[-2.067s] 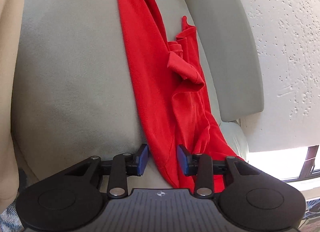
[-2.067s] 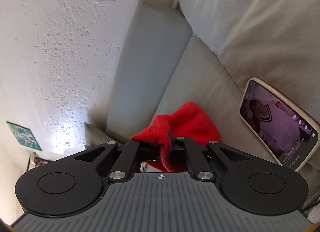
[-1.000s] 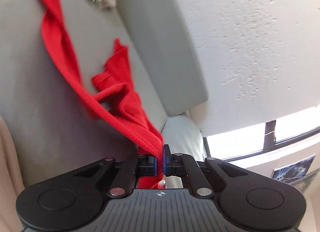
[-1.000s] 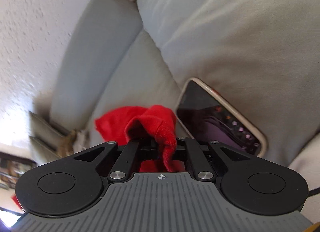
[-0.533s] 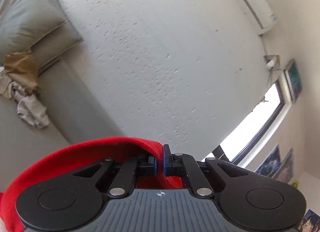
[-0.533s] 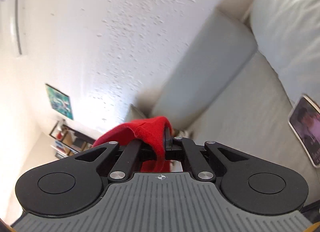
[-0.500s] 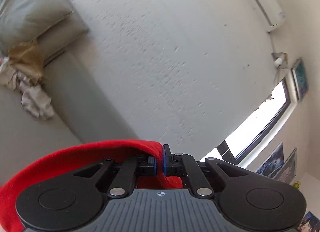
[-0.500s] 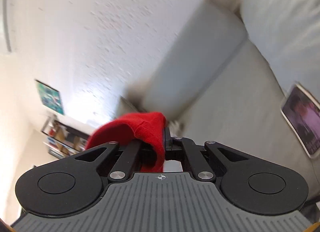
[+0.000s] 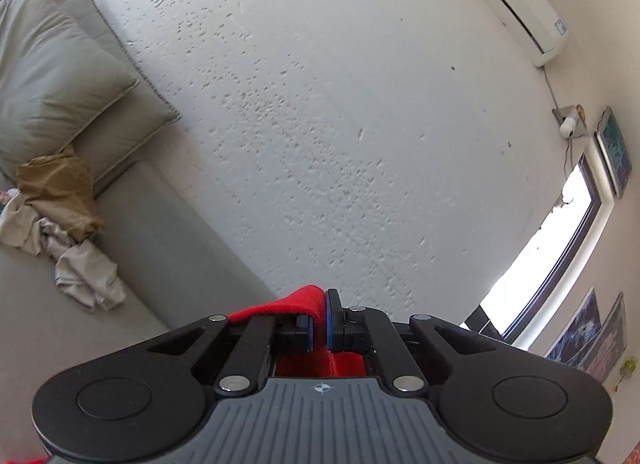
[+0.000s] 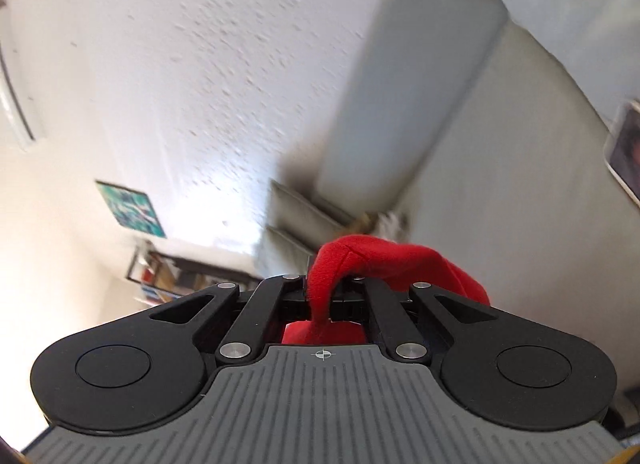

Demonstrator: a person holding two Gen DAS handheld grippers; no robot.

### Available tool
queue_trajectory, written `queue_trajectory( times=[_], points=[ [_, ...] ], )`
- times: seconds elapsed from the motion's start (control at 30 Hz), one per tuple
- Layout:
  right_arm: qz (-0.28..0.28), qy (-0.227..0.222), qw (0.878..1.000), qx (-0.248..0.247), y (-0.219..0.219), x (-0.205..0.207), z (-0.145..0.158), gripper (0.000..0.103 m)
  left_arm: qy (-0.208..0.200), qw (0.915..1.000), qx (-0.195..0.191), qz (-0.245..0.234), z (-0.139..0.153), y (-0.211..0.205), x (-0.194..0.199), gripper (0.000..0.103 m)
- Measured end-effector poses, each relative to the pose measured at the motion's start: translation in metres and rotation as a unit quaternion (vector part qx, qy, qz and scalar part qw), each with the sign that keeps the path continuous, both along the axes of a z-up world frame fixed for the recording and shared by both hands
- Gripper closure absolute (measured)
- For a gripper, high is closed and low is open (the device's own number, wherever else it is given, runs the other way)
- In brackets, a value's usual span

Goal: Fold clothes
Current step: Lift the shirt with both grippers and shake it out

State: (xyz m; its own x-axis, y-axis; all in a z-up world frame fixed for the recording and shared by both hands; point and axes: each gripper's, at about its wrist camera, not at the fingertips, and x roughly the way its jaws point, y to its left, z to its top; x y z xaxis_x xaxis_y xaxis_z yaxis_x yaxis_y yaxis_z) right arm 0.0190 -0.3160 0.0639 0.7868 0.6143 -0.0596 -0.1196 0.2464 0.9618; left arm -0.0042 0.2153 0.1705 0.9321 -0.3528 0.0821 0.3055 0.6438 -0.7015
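Red garment [image 9: 298, 304] pinched in closed left gripper [image 9: 319, 322], other end clamped in right gripper [image 10: 325, 298]

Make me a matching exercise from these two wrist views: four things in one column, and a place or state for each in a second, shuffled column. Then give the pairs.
Things:
1. red garment
2. tan garment
3. air conditioner
4. phone

Places or states:
A. mounted high on the wall
B. pinched in both grippers
C. lying at the right edge of the right wrist view
D. crumpled on the sofa beside pale clothes

Pairs: 1-B, 2-D, 3-A, 4-C
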Motion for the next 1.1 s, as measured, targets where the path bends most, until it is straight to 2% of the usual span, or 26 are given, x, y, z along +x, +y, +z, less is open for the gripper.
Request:
queue_trajectory(
  times=[0.07, 0.13, 0.17, 0.2, 0.23, 0.3, 0.33, 0.37, 0.47, 0.57, 0.67, 0.77, 0.83, 0.93, 1.0, 1.1],
  points=[
    [-0.027, -0.075, 0.997, -0.006, -0.005, 0.015, 0.06, 0.102, -0.065, 0.9972, 0.033, 0.016, 0.044, -0.009, 0.001, 0.1],
    [-0.044, -0.146, 0.988, -0.023, -0.003, 0.016, 0.121, 0.101, -0.125, 0.9898, 0.062, 0.03, 0.083, -0.02, -0.003, 0.099],
    [-0.059, -0.184, 0.98, -0.051, 0.0, 0.009, 0.15, 0.102, -0.13, 0.9884, 0.071, 0.031, 0.094, -0.025, -0.002, 0.099],
    [-0.075, -0.217, 0.97, -0.079, 0.003, 0.002, 0.176, 0.102, -0.117, 0.9897, 0.076, 0.032, 0.1, -0.03, 0.002, 0.099],
    [-0.091, -0.229, 0.963, -0.112, 0.007, -0.003, 0.194, 0.102, -0.096, 0.9917, 0.079, 0.033, 0.104, -0.035, 0.007, 0.099],
    [-0.105, -0.206, 0.957, -0.172, 0.013, -0.002, 0.214, 0.102, -0.063, 0.9954, 0.069, 0.021, 0.099, -0.038, 0.016, 0.099],
    [-0.101, -0.177, 0.962, -0.18, 0.012, 0.003, 0.215, 0.101, -0.061, 0.9961, 0.063, 0.011, 0.095, -0.041, 0.015, 0.099],
    [-0.101, -0.169, 0.965, -0.174, 0.008, 0.002, 0.215, 0.101, -0.069, 0.9955, 0.065, 0.007, 0.091, -0.044, 0.01, 0.099],
    [-0.134, -0.2, 0.955, -0.174, -0.007, -0.027, 0.214, 0.101, -0.097, 0.9923, 0.076, 0.003, 0.083, -0.052, -0.01, 0.099],
    [-0.146, -0.203, 0.952, -0.176, -0.021, -0.049, 0.217, 0.101, -0.111, 0.9901, 0.086, -0.008, 0.089, -0.057, -0.024, 0.099],
    [-0.165, -0.219, 0.938, -0.212, -0.028, -0.074, 0.232, 0.101, -0.12, 0.9871, 0.104, -0.019, 0.097, -0.064, -0.033, 0.099],
    [-0.172, -0.23, 0.93, -0.231, -0.028, -0.087, 0.243, 0.101, -0.117, 0.9862, 0.115, -0.022, 0.098, -0.069, -0.03, 0.099],
    [-0.173, -0.232, 0.925, -0.245, -0.027, -0.09, 0.248, 0.101, -0.107, 0.9866, 0.122, -0.019, 0.095, -0.071, -0.02, 0.099],
    [-0.168, -0.214, 0.924, -0.27, -0.025, -0.076, 0.245, 0.101, -0.067, 0.9898, 0.124, -0.022, 0.083, -0.073, 0.011, 0.099],
    [-0.16, -0.186, 0.927, -0.284, -0.023, -0.051, 0.234, 0.101, -0.028, 0.9909, 0.13, -0.022, 0.068, -0.075, 0.043, 0.099],
    [-0.136, -0.136, 0.933, -0.305, -0.02, 0.011, 0.205, 0.101, 0.024, 0.9889, 0.146, -0.018, 0.048, -0.081, 0.097, 0.099]
  ],
)
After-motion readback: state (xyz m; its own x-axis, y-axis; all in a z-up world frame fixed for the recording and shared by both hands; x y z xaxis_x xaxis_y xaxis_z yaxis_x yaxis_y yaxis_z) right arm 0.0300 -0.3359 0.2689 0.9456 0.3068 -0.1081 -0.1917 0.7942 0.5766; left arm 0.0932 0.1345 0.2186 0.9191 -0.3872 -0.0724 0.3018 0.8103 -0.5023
